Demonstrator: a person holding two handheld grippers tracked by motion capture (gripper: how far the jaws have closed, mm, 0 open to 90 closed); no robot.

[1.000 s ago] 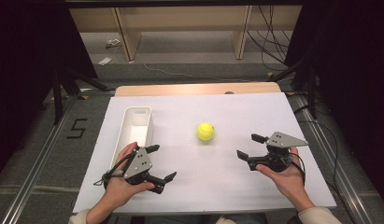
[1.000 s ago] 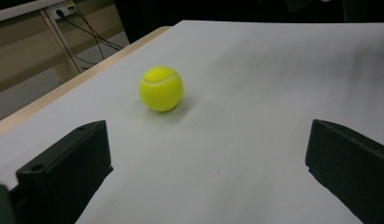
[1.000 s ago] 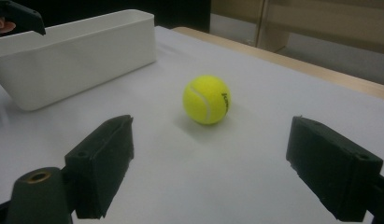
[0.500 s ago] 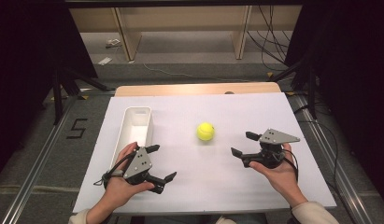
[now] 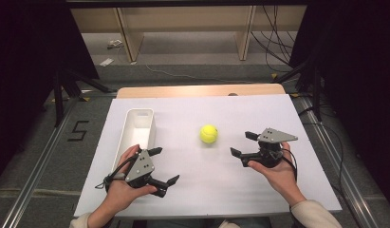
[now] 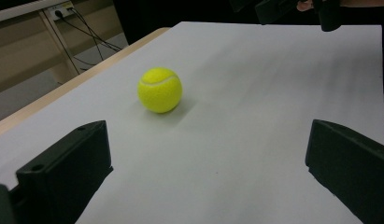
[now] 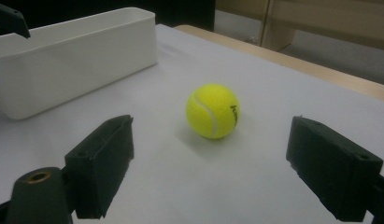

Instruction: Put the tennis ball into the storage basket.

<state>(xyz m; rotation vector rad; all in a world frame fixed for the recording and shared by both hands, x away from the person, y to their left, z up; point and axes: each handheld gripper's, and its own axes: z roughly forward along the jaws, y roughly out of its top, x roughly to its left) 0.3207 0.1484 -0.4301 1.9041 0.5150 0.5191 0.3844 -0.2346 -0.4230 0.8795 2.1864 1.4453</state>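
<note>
A yellow tennis ball (image 5: 208,133) lies on the white table sheet (image 5: 197,190), right of a white oblong bin (image 5: 138,128). My right gripper (image 5: 243,144) is open a short way right of the ball, jaws facing it; in the right gripper view the ball (image 7: 213,111) sits ahead between the two jaws, with the bin (image 7: 73,56) behind at left. My left gripper (image 5: 164,166) is open near the table's front left, close to the bin's near end. In the left gripper view the ball (image 6: 160,89) lies farther off, nothing between the jaws.
A wooden table edge (image 5: 197,90) runs along the far side of the sheet. Beyond it are wooden shelf legs (image 5: 128,38) and cables on the floor. Metal rails (image 5: 36,161) flank the table on both sides.
My right gripper has moved left toward the ball and slightly away from the front edge. The left gripper, the ball and the bin have stayed put.
</note>
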